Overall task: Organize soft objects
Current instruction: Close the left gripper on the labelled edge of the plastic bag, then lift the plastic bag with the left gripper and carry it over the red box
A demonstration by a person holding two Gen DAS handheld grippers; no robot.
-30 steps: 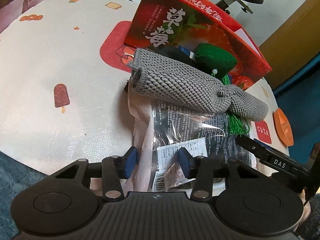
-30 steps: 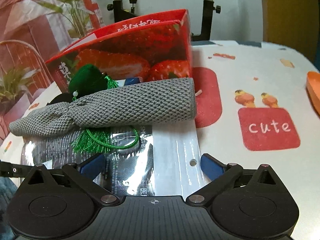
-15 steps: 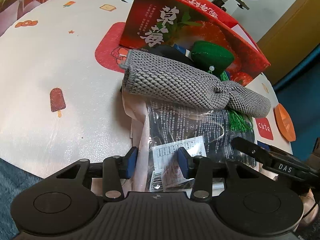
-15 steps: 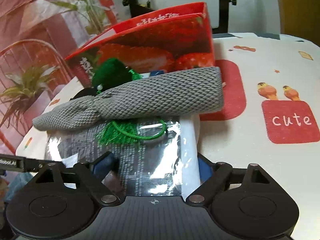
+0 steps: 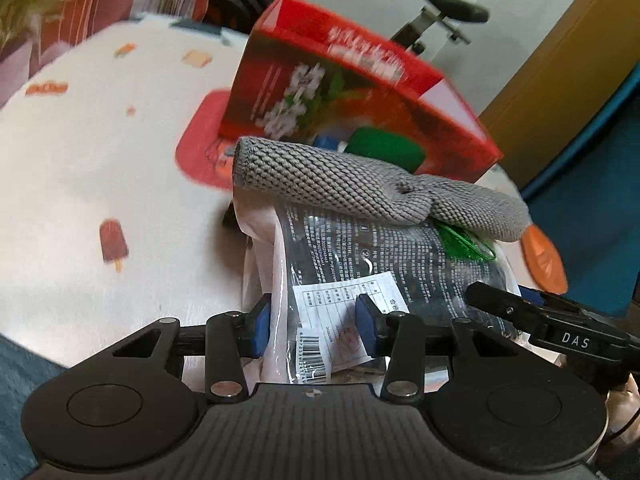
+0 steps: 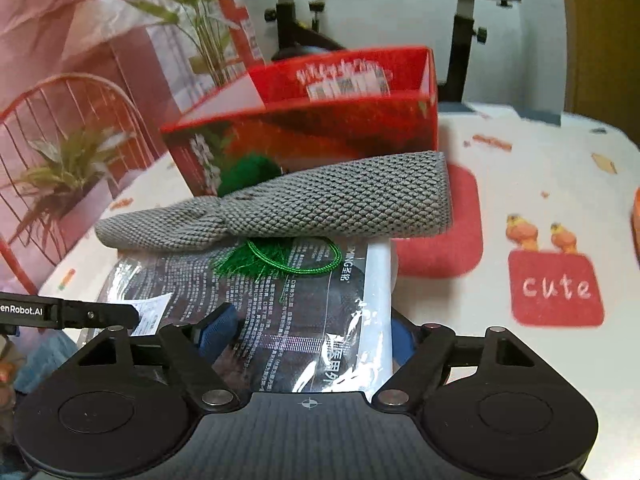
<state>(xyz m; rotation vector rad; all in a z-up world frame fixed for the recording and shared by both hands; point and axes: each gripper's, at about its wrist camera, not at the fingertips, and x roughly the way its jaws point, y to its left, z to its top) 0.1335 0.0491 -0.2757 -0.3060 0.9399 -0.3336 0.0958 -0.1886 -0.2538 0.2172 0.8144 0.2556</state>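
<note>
Cartoon-print tablecloth [image 5: 100, 168] (exercise bike [image 6: 472, 20] behind), both grippers [image 5: 316, 320] [image 6: 308, 336] clamping plastic packet [image 5: 360, 256].

Grey knit headband [image 6: 280, 208]; green tassel [image 6: 256, 262]; red strawberry-print box [image 6: 320, 120]; black white-lettered packet [image 6: 280, 320]; white counter [image 5: 100, 184] with red patches.

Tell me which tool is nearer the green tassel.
Right. The right tool grips the plastic packet just below the green tassel; the left tool holds the packet's far edge.
</note>
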